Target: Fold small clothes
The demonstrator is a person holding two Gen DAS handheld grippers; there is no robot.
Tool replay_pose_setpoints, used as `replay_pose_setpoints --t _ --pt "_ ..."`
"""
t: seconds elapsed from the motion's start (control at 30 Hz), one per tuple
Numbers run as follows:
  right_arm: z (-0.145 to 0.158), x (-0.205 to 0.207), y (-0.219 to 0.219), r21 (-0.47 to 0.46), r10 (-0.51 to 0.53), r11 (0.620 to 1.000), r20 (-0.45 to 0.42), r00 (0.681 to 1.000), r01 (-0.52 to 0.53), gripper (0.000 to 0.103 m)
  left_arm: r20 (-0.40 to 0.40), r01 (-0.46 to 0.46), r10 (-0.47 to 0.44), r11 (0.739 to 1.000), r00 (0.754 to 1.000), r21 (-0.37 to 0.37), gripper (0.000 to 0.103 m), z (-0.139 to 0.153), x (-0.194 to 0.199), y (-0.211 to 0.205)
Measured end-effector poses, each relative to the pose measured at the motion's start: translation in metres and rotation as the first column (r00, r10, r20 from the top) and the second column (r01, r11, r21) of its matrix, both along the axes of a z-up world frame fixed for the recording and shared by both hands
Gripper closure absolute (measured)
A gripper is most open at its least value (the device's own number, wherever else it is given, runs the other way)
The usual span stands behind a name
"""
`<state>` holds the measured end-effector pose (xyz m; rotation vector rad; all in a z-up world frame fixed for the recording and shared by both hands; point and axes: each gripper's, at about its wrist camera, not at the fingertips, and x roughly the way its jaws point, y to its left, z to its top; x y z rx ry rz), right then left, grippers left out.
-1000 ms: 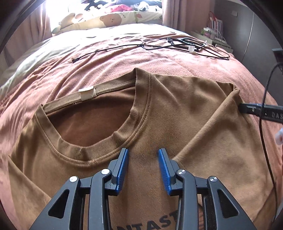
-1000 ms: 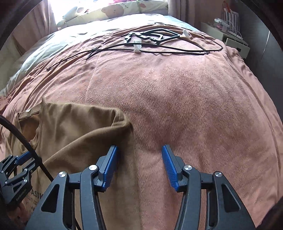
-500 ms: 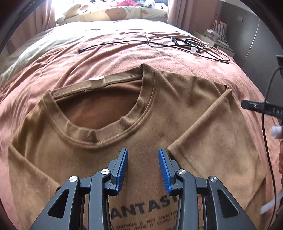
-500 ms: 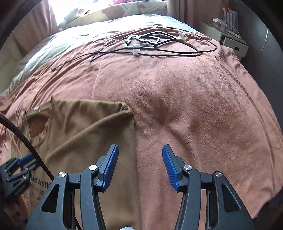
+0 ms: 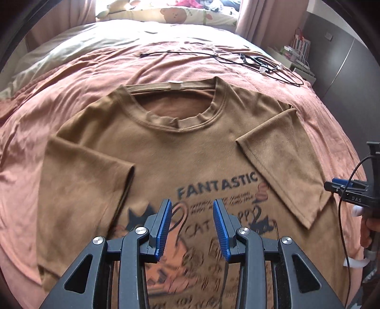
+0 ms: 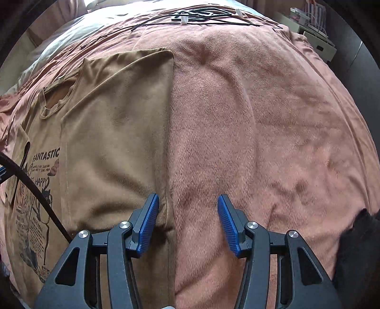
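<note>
A brown T-shirt (image 5: pixel 194 152) with a "FANTASTIC" print lies face up on the pink blanket (image 5: pixel 71 85), both short sleeves folded in over the chest. My left gripper (image 5: pixel 192 215) hovers over the printed chest, jaws apart with nothing between them. In the right wrist view the T-shirt (image 6: pixel 114 133) fills the left half. My right gripper (image 6: pixel 187 214) hangs over the shirt's right side edge, open and empty, its left finger above the cloth and its right finger above the blanket (image 6: pixel 273 142). The right gripper (image 5: pixel 342 186) also shows at the left wrist view's right edge, held by a hand.
Black cables (image 5: pixel 256 64) with white connectors lie on the blanket beyond the collar, and the same cables (image 6: pixel 201 16) show in the right wrist view. A bear-print pillow (image 5: pixel 175 16) sits at the bed head. A white bedside unit (image 5: pixel 299 61) stands right of the bed. A cable (image 6: pixel 35 190) hangs across the shirt.
Both grippers have drawn back from the collar end toward the shirt's lower part. The printed chest and both folded sleeves have come into view. The jaws have kept the same gap.
</note>
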<state>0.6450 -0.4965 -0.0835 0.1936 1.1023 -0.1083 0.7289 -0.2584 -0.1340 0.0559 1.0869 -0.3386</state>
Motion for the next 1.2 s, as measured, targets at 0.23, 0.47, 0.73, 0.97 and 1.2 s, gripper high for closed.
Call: replay_pose_setpoints --t 0.23,0.47,0.73,0.97,1.2 --pt "0.018 -0.030 0.008 -0.037 -0.027 0.999 -0.035 0.999 0.026 0.054 0.025 -0.039 0.040 0.999 0.999 -0.007 0.065 0.032 -0.042 0.047" --pt "0.069 -0.101 0.047 -0.145 0.043 0.989 0.032 0.999 -0.038 0.054 0.068 -0.112 0.115 0.993 0.991 -0.048 0.043 0.071 -0.087 0.093" --pt "0.125 -0.191 0.076 -0.206 0.041 0.978 0.115 0.992 -0.016 0.052 0.163 -0.122 0.135 0.989 0.977 -0.085 0.007 0.122 -0.151 0.128" --pt "0.162 -0.266 0.099 -0.212 0.047 0.977 0.197 0.979 -0.005 0.048 0.221 -0.110 0.125 0.991 0.967 -0.081 0.002 0.148 -0.204 0.157" --pt "0.184 -0.343 0.130 -0.207 0.111 0.977 0.277 0.954 -0.054 0.020 0.288 -0.133 0.153 0.987 0.945 -0.087 0.000 0.160 -0.261 0.191"
